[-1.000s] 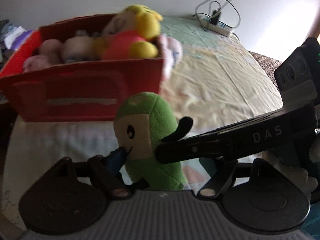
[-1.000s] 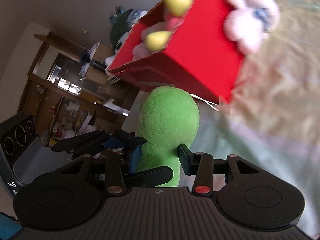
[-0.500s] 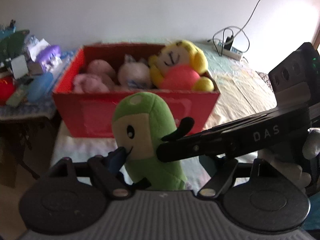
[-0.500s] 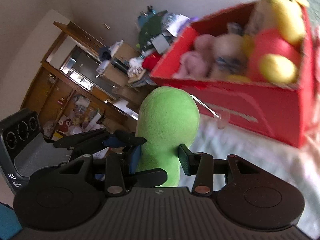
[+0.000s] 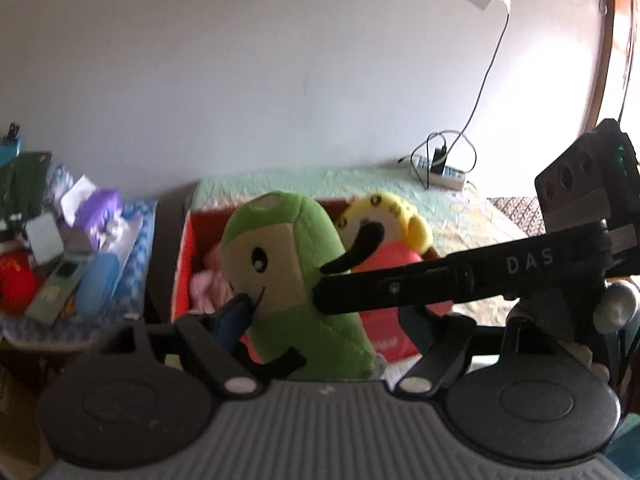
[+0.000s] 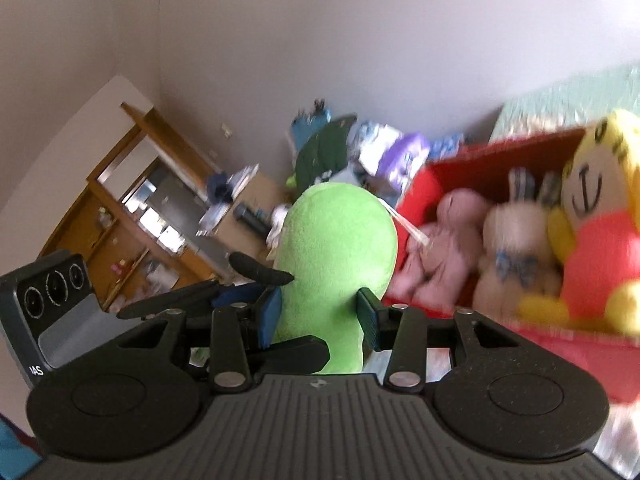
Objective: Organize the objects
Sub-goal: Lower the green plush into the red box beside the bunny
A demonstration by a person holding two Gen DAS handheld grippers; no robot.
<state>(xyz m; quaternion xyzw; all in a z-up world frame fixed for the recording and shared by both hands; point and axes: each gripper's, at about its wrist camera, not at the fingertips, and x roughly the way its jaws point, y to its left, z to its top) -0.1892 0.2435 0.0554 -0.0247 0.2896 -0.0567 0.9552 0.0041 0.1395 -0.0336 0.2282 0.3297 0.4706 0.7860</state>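
Note:
A green plush toy [image 5: 296, 276] with a cream face and black arms is held upright in the air by both grippers. My left gripper [image 5: 320, 320] is shut on its lower body. My right gripper [image 6: 320, 312] is shut on it from the other side; there the toy [image 6: 336, 264] shows its back. The right gripper's black finger [image 5: 460, 280] crosses the left wrist view. Beyond the toy stands a red box [image 6: 480, 164] on the bed, holding a yellow and red plush [image 6: 600, 240], a beige bunny [image 6: 516, 248] and a pink plush [image 6: 440, 240].
A cluttered side table [image 5: 60, 248] with bottles and packets stands left of the box. The bed [image 5: 472, 220] has a pale green sheet. A power strip with cables [image 5: 440, 168] lies by the wall. Wooden shelves [image 6: 140, 216] stand further off.
Both grippers have risen with the green toy. The red box now sits lower and farther behind it, and more wall shows.

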